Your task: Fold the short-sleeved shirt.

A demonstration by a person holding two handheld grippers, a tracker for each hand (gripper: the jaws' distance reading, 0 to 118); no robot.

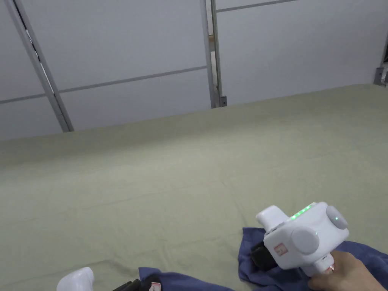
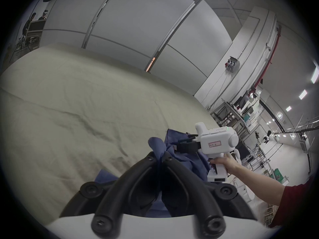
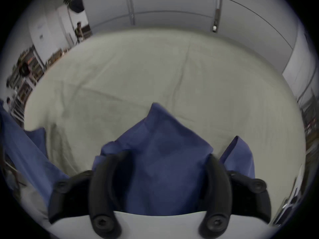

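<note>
Left tool [image 2: 159,158] is clamped on a bunched fold of the blue shirt [image 3: 164,156], which lies crumpled at the table's [image 1: 170,170] near edge; right tool [image 3: 168,158] gapes wide with cloth between its jaws. Risk: a bunched grip probably drags extra layers, skewing the fold.

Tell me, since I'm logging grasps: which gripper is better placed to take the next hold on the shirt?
Right. The right gripper is open with a peak of the shirt between its jaws, ready to close. The left gripper is already shut on a bunch of cloth.
</note>
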